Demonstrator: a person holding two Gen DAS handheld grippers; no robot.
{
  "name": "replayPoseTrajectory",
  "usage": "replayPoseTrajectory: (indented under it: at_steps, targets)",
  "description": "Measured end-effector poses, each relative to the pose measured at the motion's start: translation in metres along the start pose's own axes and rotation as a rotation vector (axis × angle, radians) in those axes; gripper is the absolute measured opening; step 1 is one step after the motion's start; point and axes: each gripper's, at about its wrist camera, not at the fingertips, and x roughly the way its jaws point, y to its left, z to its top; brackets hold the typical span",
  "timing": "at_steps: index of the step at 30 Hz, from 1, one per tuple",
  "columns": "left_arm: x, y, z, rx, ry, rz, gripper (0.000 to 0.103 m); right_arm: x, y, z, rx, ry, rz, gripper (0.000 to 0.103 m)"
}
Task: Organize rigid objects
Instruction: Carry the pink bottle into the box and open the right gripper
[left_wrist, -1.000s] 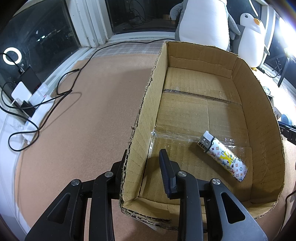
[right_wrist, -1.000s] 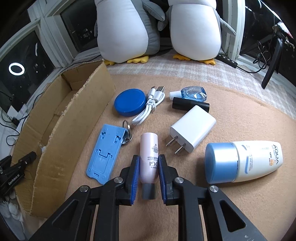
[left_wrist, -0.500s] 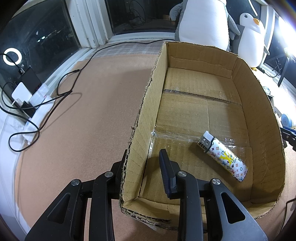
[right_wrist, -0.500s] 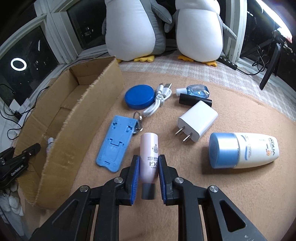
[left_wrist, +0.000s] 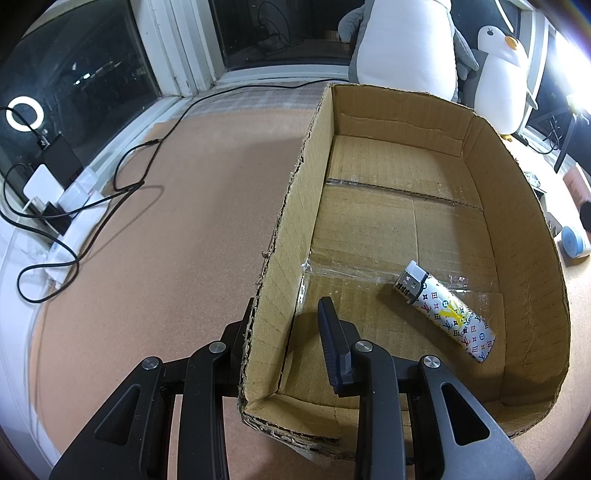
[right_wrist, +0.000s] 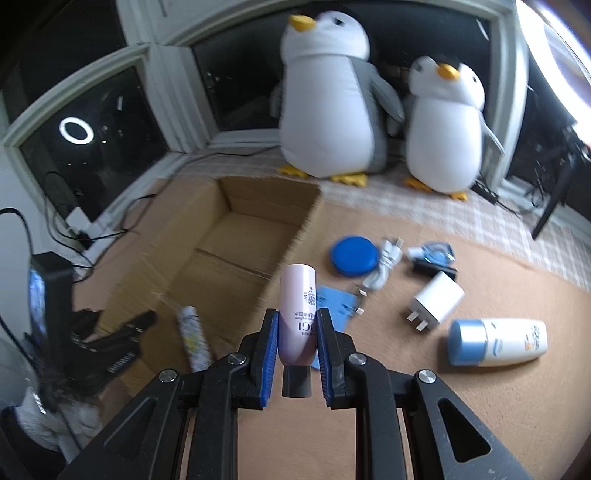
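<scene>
- Left wrist view: left gripper (left_wrist: 286, 325) pinches the cardboard box (left_wrist: 524, 236) wall between its jaws; a patterned lighter (left_wrist: 445, 312) lies inside, right of them.
- Right wrist view: right gripper (right_wrist: 295, 325) jaws clamp a pink tube (right_wrist: 297, 306); charger (right_wrist: 436, 301), sunscreen bottle (right_wrist: 498, 341) lie on the counter (right_wrist: 480, 413) to their right.

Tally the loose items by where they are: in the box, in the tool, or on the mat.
In the brown cardboard box: 1, patterned lighter
In the right tool: 1, pink tube
On the tan mat: 7
Total: 9
</scene>
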Motion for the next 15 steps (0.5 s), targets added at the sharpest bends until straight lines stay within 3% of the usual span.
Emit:
replayPoseTrajectory:
  at_steps: [15]
  targets:
    - [0.002, -0.003, 0.000, 0.003, -0.005, 0.007, 0.029, 0.023, 0.061, 0.004, -0.107, 0.022, 0.047, 0.018]
